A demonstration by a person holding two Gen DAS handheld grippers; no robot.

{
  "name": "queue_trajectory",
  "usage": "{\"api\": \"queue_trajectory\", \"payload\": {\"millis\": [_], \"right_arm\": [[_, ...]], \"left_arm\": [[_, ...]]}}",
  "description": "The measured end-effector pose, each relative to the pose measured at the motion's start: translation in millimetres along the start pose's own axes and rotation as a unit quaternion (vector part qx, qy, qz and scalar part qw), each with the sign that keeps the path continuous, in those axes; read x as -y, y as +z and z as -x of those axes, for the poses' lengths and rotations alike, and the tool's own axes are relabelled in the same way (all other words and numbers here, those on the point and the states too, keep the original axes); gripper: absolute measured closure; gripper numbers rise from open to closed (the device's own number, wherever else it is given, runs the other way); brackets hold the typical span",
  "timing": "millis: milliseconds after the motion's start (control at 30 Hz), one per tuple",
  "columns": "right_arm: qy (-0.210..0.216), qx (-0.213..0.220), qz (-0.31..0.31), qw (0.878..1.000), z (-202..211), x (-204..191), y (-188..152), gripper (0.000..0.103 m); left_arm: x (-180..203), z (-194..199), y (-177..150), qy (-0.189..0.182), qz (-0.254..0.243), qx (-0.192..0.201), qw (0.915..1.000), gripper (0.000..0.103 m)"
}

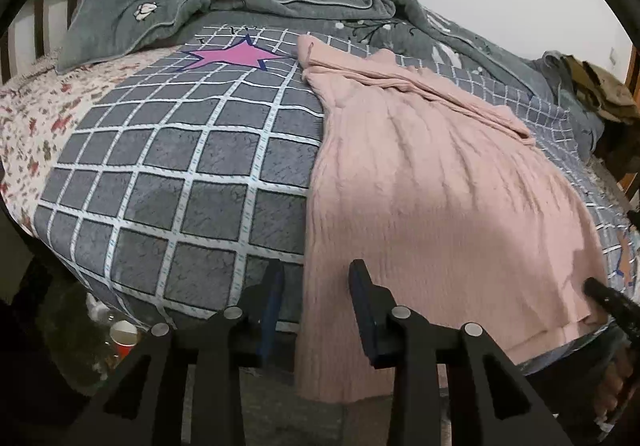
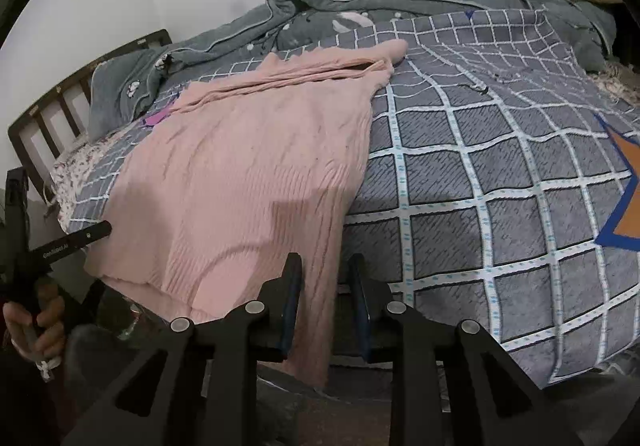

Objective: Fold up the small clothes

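A pink knit sweater lies spread on the grey checked bed cover, its sleeves folded across the top and its hem hanging over the near bed edge. It also shows in the right wrist view. My left gripper is open at the sweater's left hem edge, the cloth between its fingers. My right gripper is open at the sweater's right hem edge, with the hanging cloth between its fingers. Each gripper appears at the other view's edge.
A grey quilt is bunched along the back of the bed by the wall. A wooden headboard stands at the left. A dark pile of clothes lies at the far right. A red cup sits on the floor.
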State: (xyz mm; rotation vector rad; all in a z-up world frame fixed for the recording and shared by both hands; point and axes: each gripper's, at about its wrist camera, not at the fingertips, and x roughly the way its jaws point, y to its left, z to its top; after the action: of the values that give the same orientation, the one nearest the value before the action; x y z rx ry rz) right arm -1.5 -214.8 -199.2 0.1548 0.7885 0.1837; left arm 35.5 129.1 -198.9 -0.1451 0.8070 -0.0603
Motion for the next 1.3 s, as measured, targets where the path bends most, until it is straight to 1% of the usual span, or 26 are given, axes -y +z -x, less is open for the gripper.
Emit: {"api": "queue_trajectory", "payload": {"millis": [67, 133, 167, 200, 233, 267, 333, 367, 400, 467, 533, 567, 600, 667, 733, 767, 800, 833, 967, 1067, 1300], "right_arm": [[-0.002, 0.01, 0.0, 1.0, 4, 0, 1, 0.079], [-0.015, 0.027, 0.001, 1.0, 8, 0, 3, 0.079], [-0.018, 0.03, 0.001, 0.999, 9, -1, 5, 0.079], [-0.018, 0.028, 0.001, 0.999, 9, -1, 6, 0.079], [-0.015, 0.024, -0.002, 1.0, 9, 0, 7, 0.079], [-0.013, 0.022, -0.006, 1.0, 9, 2, 8, 0.081], [0.0, 0.024, -0.018, 1.0, 9, 5, 9, 0.082], [0.003, 0.027, -0.021, 0.999, 10, 5, 9, 0.082], [0.004, 0.031, -0.021, 0.999, 11, 4, 9, 0.082], [0.002, 0.04, -0.02, 0.999, 13, 3, 9, 0.082], [0.006, 0.043, -0.02, 0.999, 14, 1, 9, 0.082], [0.006, 0.042, -0.021, 0.999, 14, 1, 9, 0.082], [0.002, 0.041, -0.022, 0.999, 13, 0, 10, 0.081], [-0.001, 0.041, -0.023, 0.999, 12, 0, 11, 0.081], [0.002, 0.042, -0.024, 0.999, 9, 1, 10, 0.081], [-0.001, 0.036, -0.026, 0.999, 7, 1, 9, 0.081], [-0.002, 0.028, -0.029, 0.999, 5, 2, 9, 0.081], [0.004, 0.029, -0.03, 0.999, 5, 2, 9, 0.081], [-0.002, 0.035, -0.019, 0.999, 7, 0, 7, 0.081], [0.005, 0.035, -0.018, 0.999, 8, -1, 8, 0.081], [0.009, 0.039, -0.014, 0.999, 8, -3, 8, 0.081]], "left_arm": [[-2, 0, 5, 0.009, 0.016, -0.006, 0.9998, 0.071], [-5, 1, 9, 0.005, 0.041, -0.012, 0.9991, 0.071], [-5, 1, 13, 0.009, 0.054, -0.028, 0.9981, 0.071], [-5, 4, 16, -0.01, 0.065, -0.034, 0.9972, 0.071], [-5, 7, 16, -0.036, 0.073, -0.025, 0.9964, 0.071], [-6, 10, 16, -0.053, 0.078, -0.013, 0.9954, 0.071], [-5, 13, 12, -0.061, 0.066, 0.014, 0.9959, 0.069], [-4, 12, 9, -0.052, 0.056, 0.015, 0.9969, 0.069], [-3, 11, 8, -0.038, 0.046, 0.007, 0.9982, 0.069], [-4, 13, 6, -0.045, 0.037, 0.011, 0.9982, 0.069], [-8, 15, 5, -0.044, 0.043, 0.02, 0.9979, 0.065], [-12, 15, 5, -0.043, 0.054, 0.019, 0.9974, 0.061], [-17, 14, 5, -0.051, 0.071, 0.019, 0.996, 0.054], [-23, 12, 6, -0.068, 0.1, 0.017, 0.9925, 0.045], [-28, 11, 4, -0.087, 0.123, 0.01, 0.9886, 0.045], [-27, 12, 3, -0.091, 0.123, 0.009, 0.9881, 0.045], [-26, 12, 2, -0.088, 0.12, 0.011, 0.9888, 0.045], [-24, 13, 2, -0.083, 0.116, 0.013, 0.9897, 0.044], [-16, 13, 1, -0.072, 0.095, 0.016, 0.9927, 0.044], [-14, 13, 2, -0.064, 0.087, 0.017, 0.994, 0.044], [-10, 7, 0, -0.059, 0.078, 0.002, 0.9952, 0.044]]}}
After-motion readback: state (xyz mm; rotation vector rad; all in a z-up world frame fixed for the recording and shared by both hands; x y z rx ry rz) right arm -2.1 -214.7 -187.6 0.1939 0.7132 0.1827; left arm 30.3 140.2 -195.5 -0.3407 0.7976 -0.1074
